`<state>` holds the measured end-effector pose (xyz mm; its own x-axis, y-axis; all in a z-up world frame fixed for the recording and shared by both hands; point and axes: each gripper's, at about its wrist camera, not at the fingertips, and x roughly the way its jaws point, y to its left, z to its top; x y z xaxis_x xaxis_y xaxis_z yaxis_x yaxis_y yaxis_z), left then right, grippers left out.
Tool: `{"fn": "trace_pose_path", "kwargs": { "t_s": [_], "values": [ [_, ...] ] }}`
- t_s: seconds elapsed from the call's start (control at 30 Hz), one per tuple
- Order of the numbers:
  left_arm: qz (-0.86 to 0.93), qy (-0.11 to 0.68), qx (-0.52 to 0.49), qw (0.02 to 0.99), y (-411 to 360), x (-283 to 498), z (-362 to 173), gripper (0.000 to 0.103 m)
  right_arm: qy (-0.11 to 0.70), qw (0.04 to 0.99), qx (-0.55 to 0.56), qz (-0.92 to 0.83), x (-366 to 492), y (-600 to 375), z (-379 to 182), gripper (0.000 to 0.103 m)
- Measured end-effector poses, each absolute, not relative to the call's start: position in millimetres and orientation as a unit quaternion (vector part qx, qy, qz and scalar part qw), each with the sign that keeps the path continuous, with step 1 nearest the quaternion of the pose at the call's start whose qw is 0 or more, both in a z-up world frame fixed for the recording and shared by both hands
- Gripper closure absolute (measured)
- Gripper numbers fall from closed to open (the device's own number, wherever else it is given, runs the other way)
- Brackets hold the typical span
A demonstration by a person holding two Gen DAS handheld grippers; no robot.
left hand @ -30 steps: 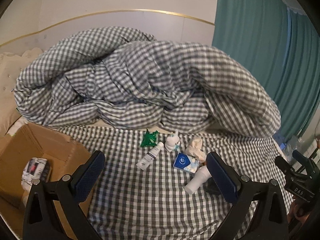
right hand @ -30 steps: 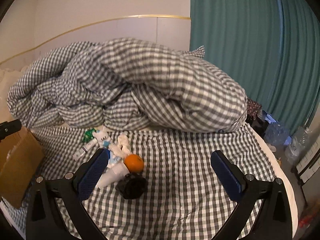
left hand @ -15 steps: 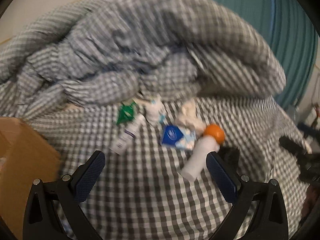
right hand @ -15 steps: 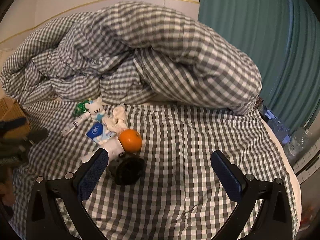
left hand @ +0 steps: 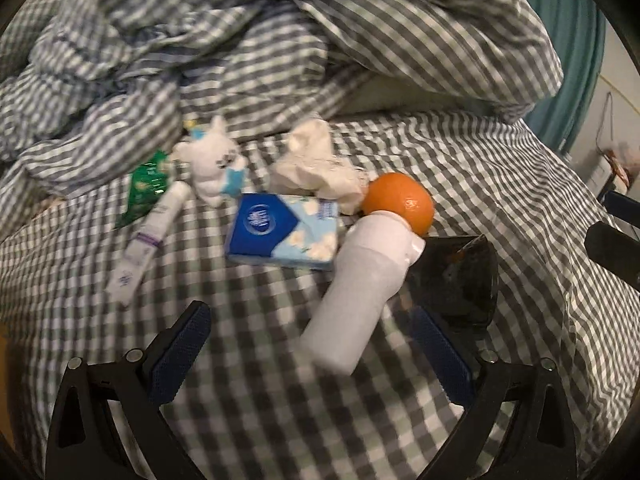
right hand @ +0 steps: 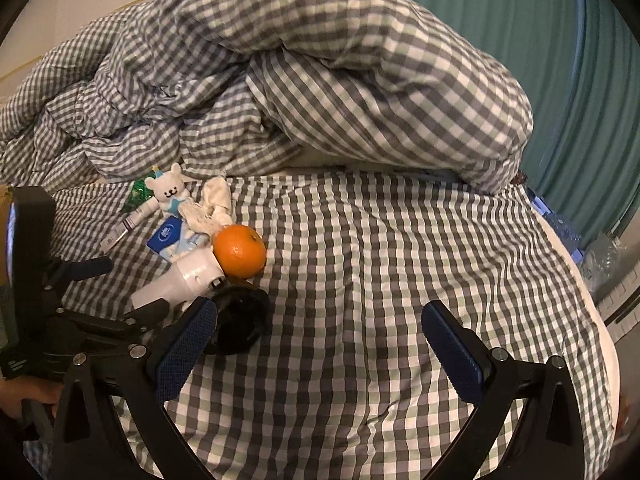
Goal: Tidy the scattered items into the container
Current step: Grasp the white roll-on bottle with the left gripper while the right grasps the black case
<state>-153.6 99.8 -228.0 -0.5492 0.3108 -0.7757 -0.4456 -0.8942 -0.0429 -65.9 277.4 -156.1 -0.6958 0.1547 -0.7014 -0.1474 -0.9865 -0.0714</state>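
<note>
Left claw (left hand: 312,344) wide open, nothing held, low centre of its frame, just short of the white bottle (left hand: 360,292). The bottle lies on the bed (left hand: 248,420), bottom end between the two blue pads, no contact visible. Its cap end touches the orange (left hand: 400,200), right of centre. Black object (left hand: 456,276) just right of the bottle, blurry, can't tell what it is. Blue tissue pack (left hand: 280,230) at centre. Crumpled white tissue (left hand: 316,168) above it. White bear toy (left hand: 212,160), white tube (left hand: 148,240) and green packet (left hand: 144,188) to the left. Rumpled checked duvet (left hand: 280,40) fills the top.

Right claw (right hand: 318,340) also wide open and empty, low centre of its frame over bare checked bed, items off to its left. Cardboard edge of the container (right hand: 5,232) only just shows at far left, mostly hidden behind the other claw's body. Teal curtain (right hand: 540,40) upper right.
</note>
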Motion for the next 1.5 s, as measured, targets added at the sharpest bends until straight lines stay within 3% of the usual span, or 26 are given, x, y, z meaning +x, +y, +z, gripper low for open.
{"fn": "trace_pose_path", "kwargs": {
  "t_s": [0.2,0.27,0.3,0.33,0.43,0.97,1.33,1.4,1.47,1.5],
  "values": [
    [0.87,0.094,-0.433,0.217,114.9,-160.4,-240.8,0.023,0.004,0.086,-0.386,0.918,-67.0,284.8,-162.3,0.0],
    [0.867,0.097,-0.437,0.22,118.0,-159.7,-244.1,0.035,0.006,0.086,-0.387,0.918,-68.0,286.0,-163.6,0.0],
    [0.864,0.101,-0.44,0.222,120.1,-159.2,-246.1,0.052,0.007,0.087,-0.387,0.918,-68.2,286.4,-164.0,0.0],
    [0.862,0.108,-0.443,0.22,122.2,-157.4,-248.2,0.06,0.007,0.087,-0.388,0.918,-68.3,286.8,-164.3,0.0],
    [0.864,0.108,-0.437,0.224,123.9,-153.0,-247.7,0.068,0.014,0.083,-0.388,0.918,-69.0,287.1,-165.3,0.0],
    [0.897,0.061,-0.402,0.175,56.6,-129.2,-198.3,0.071,0.03,0.005,-0.419,0.907,-107.3,239.0,-191.7,0.0],
    [0.913,0.032,-0.386,0.126,0.7,-108.8,-168.1,0.071,0.043,0.02,-0.457,0.888,-135.1,230.6,-226.8,0.001],
    [0.916,0.023,-0.383,0.118,-7.9,-106.9,-164.4,0.071,0.043,0.023,-0.463,0.885,-137.0,230.6,-231.2,0.006],
    [0.917,0.018,-0.383,0.115,-12.4,-105.8,-162.1,0.071,0.04,0.021,-0.472,0.881,-138.3,229.2,-235.0,0.025],
    [0.917,0.016,-0.382,0.113,-14.7,-105.1,-160.8,0.071,0.038,0.022,-0.472,0.88,-137.5,228.2,-235.3,0.026]
  ]
}}
